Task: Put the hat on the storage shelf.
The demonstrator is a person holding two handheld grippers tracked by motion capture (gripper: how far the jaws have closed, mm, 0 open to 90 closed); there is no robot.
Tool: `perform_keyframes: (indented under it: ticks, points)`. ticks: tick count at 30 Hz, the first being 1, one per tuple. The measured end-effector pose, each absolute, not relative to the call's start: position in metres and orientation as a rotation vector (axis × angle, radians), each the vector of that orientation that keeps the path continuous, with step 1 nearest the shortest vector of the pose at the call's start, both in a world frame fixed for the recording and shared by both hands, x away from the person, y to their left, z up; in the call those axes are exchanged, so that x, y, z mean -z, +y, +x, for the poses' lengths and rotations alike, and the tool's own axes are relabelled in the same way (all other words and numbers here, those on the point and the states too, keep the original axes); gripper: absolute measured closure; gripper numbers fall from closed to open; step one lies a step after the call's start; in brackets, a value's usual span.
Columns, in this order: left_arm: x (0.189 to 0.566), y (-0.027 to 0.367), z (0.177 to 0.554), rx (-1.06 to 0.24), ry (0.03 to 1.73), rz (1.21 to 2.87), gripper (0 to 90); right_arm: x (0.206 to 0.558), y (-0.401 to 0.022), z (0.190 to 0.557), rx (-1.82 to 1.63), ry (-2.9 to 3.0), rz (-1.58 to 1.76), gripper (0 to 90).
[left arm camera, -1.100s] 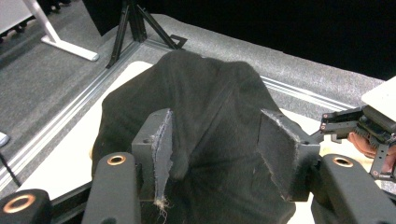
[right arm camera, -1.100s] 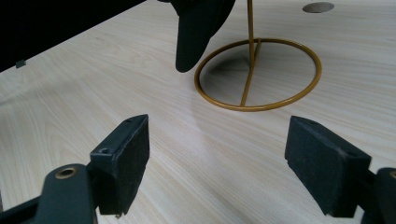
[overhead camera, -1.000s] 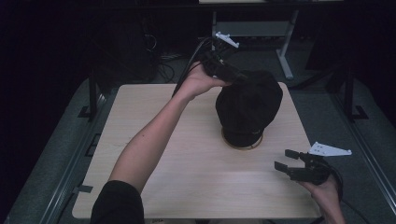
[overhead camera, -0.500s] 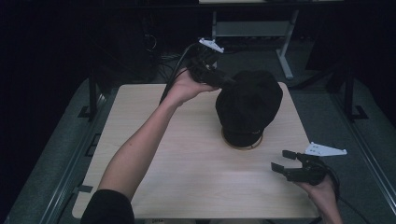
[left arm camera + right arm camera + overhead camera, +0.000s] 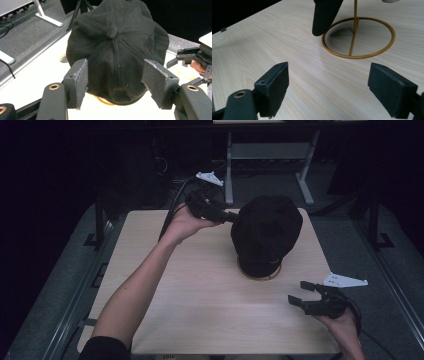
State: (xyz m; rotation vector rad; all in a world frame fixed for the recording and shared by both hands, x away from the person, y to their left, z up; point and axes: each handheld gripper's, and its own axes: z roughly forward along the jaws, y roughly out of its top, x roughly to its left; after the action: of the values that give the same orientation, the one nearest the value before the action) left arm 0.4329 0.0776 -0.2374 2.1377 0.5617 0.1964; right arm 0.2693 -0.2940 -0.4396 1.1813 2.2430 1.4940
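Note:
A black cap (image 5: 266,232) (image 5: 117,47) rests on a gold wire stand (image 5: 260,274) (image 5: 359,37) at the back right of the light wooden table (image 5: 175,295). My left gripper (image 5: 227,215) (image 5: 115,80) is level at the cap's left side. Its jaws have just been opening, and the pads (image 5: 81,80) stand apart without pressing the cloth. My right gripper (image 5: 299,292) (image 5: 328,85) hovers over the table's front right corner. Its jaws have just been opening and hold nothing. The cap's brim (image 5: 324,15) hangs beside the stand's ring. The right gripper (image 5: 190,56) also shows beyond the cap.
A white desk frame (image 5: 270,155) stands on the dark floor behind the table. Cables (image 5: 172,212) trail from the left gripper off the back edge. Metal rails (image 5: 95,280) run along the table's left side, and the room beyond is dark.
My left gripper has drawn back from the top of the cap, leftward and down to its side, with jaws wider. The right gripper has barely shifted.

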Motion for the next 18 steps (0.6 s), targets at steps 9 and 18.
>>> perform_keyframes:
  ticks: [9,18]
  points:
    - [0.253,0.096,0.419,-0.199,0.581,2.131,35.1,0.439,-0.289,0.270,-1.489,2.253,1.169,15.8]
    - [0.267,0.119,0.408,-0.200,0.621,2.113,33.3,0.439,-0.282,0.271,-1.470,2.278,1.160,15.5]
